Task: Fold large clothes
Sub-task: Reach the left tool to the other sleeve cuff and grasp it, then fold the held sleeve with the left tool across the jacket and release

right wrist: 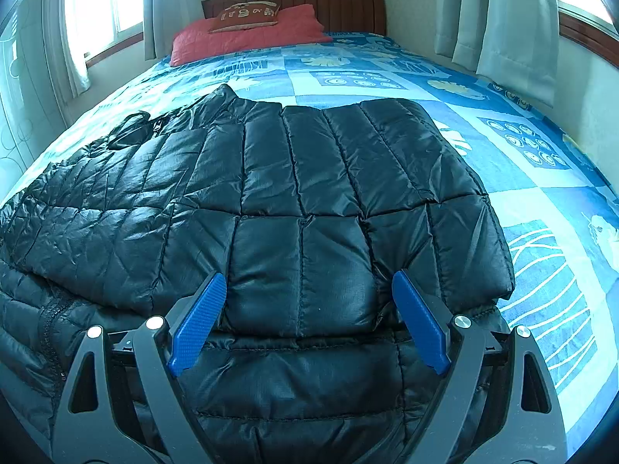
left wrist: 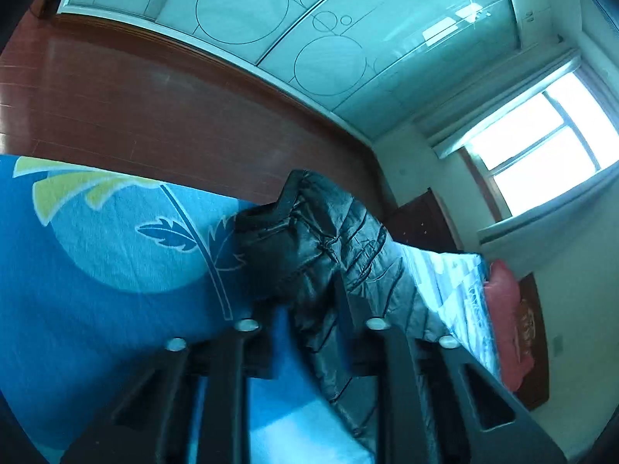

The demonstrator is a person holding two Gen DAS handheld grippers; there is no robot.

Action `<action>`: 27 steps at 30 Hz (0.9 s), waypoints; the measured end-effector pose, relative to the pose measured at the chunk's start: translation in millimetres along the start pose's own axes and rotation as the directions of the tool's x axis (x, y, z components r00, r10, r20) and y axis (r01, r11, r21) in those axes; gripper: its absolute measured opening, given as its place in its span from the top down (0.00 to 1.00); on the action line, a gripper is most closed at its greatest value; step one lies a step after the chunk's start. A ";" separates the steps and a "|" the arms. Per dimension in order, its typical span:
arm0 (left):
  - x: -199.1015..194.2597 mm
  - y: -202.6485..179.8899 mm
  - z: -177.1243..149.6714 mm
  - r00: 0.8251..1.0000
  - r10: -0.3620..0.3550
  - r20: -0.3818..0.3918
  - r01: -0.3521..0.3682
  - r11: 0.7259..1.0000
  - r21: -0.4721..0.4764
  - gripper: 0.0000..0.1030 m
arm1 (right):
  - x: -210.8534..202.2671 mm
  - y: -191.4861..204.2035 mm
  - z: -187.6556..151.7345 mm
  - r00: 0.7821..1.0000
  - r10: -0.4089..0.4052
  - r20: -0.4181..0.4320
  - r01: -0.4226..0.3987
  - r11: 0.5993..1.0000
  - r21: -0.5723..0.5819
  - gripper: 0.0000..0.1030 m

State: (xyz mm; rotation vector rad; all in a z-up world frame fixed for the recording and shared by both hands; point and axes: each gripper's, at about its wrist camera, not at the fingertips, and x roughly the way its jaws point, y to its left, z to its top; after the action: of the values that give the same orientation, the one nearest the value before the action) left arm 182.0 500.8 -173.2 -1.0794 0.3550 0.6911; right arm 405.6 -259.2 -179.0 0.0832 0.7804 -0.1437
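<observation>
A black quilted puffer jacket lies on the bed, its right side folded over the body. My right gripper is open, its blue pads spread on either side of the folded part near the hem, close above it. In the left wrist view the jacket lies at the bed's edge, a sleeve end bunched up. My left gripper stands low over the jacket fabric with its fingers apart; the fingertips are dark and blurred against the cloth, so a grip does not show.
The bed has a blue patterned sheet. A red pillow and wooden headboard are at the far end. Curtains hang at the right. A wooden floor and wardrobe doors lie beyond the bed's edge.
</observation>
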 end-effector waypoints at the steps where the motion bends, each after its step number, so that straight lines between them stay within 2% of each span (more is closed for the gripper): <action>1: 0.3 -2.9 -0.6 1.000 0.007 0.003 -0.007 1.000 0.022 0.88 | -0.1 0.1 -0.4 1.000 0.000 0.000 0.000 1.000 0.000 0.15; 6: -20.6 -37.0 -9.2 0.997 0.005 0.071 -0.018 0.983 0.180 0.93 | -0.7 0.1 -1.0 1.000 0.003 0.004 -0.003 1.000 0.006 0.15; 9: -37.0 -70.1 -24.6 0.995 -0.037 0.088 0.011 0.962 0.274 0.93 | -1.7 -0.7 -1.4 1.000 0.011 0.009 -0.011 1.000 0.017 0.15; 12: -46.4 -97.4 -42.3 0.994 -0.076 0.080 0.044 0.938 0.345 0.93 | -2.5 -0.6 -2.3 1.000 0.012 0.013 -0.013 1.000 0.023 0.15; 16: -59.7 -139.3 -82.9 0.991 -0.135 0.014 0.115 0.893 0.435 0.93 | -2.4 -0.6 -2.5 1.000 0.015 0.015 -0.015 1.000 0.027 0.15; 19: -68.9 -173.9 -125.9 0.982 -0.178 -0.058 0.182 0.842 0.507 0.93 | -2.4 -0.7 -2.7 1.000 0.021 0.016 -0.022 0.999 0.034 0.15; 23: -82.4 -222.0 -198.0 0.958 -0.219 -0.183 0.286 0.748 0.600 0.93 | -2.3 -1.8 -3.3 0.999 0.028 0.018 -0.029 0.999 0.040 0.15; 26: -93.0 -252.9 -262.3 0.933 -0.230 -0.276 0.358 0.664 0.656 0.93 | -1.3 -2.6 -2.8 0.999 0.033 0.017 -0.034 0.999 0.043 0.15; 27: -92.4 -258.6 -271.4 0.927 -0.230 -0.295 0.372 0.650 0.662 0.93 | -1.5 -2.2 -3.6 0.999 0.033 0.017 -0.034 0.998 0.044 0.15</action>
State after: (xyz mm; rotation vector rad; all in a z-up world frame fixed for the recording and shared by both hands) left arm 303.6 151.1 -63.7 -0.4238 0.5327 0.1000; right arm 401.7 -260.8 -180.5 0.1370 0.7590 -0.1294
